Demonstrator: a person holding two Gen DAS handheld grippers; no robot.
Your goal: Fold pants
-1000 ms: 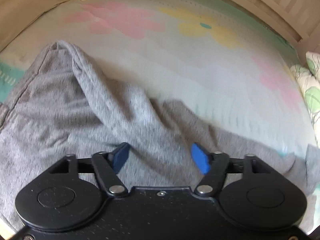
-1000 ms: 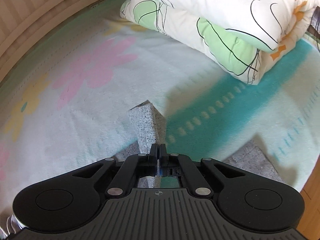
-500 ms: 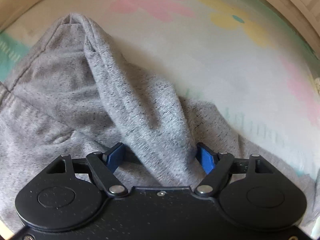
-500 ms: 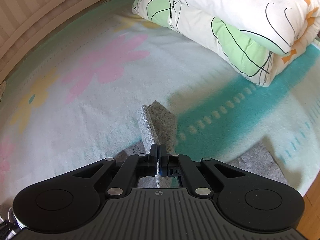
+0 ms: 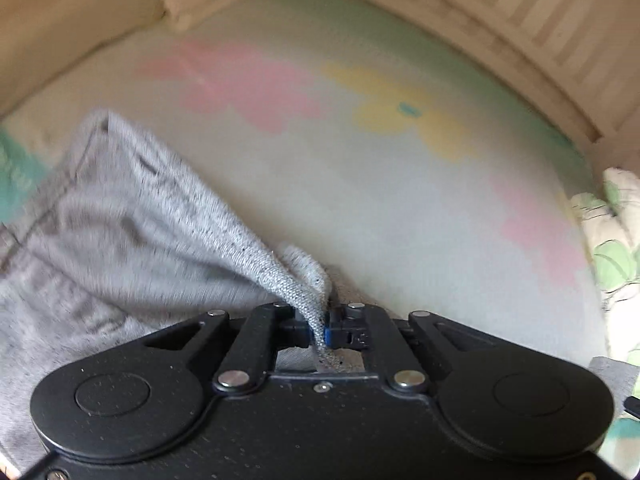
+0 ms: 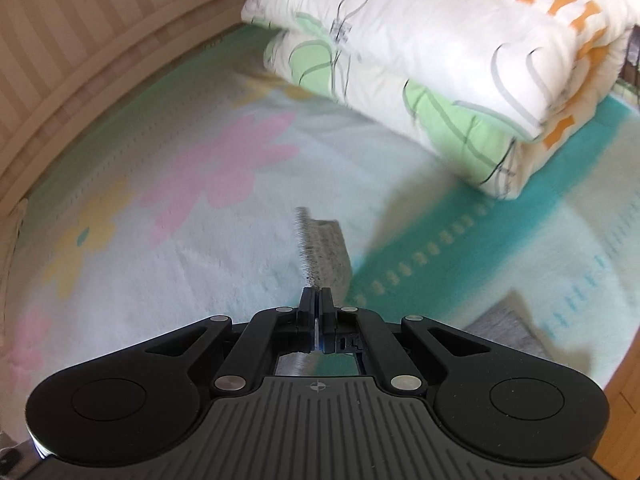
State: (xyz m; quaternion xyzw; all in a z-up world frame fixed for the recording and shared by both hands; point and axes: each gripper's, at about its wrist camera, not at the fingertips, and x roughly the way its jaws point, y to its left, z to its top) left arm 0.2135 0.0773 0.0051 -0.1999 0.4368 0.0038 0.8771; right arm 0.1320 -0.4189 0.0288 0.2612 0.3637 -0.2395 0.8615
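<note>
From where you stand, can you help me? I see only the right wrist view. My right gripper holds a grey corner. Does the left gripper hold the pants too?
Observer: Yes. The left gripper has just closed; its jaws now pinch a bunched ridge of the grey pants.
Operator: Where is the rest of the cloth?
Observer: Most of it spreads to the left of that gripper on the flower blanket.
Operator: Is something near it on that side?
Observer: A beige pillow lies at the far left corner, apart from the pants.
</note>
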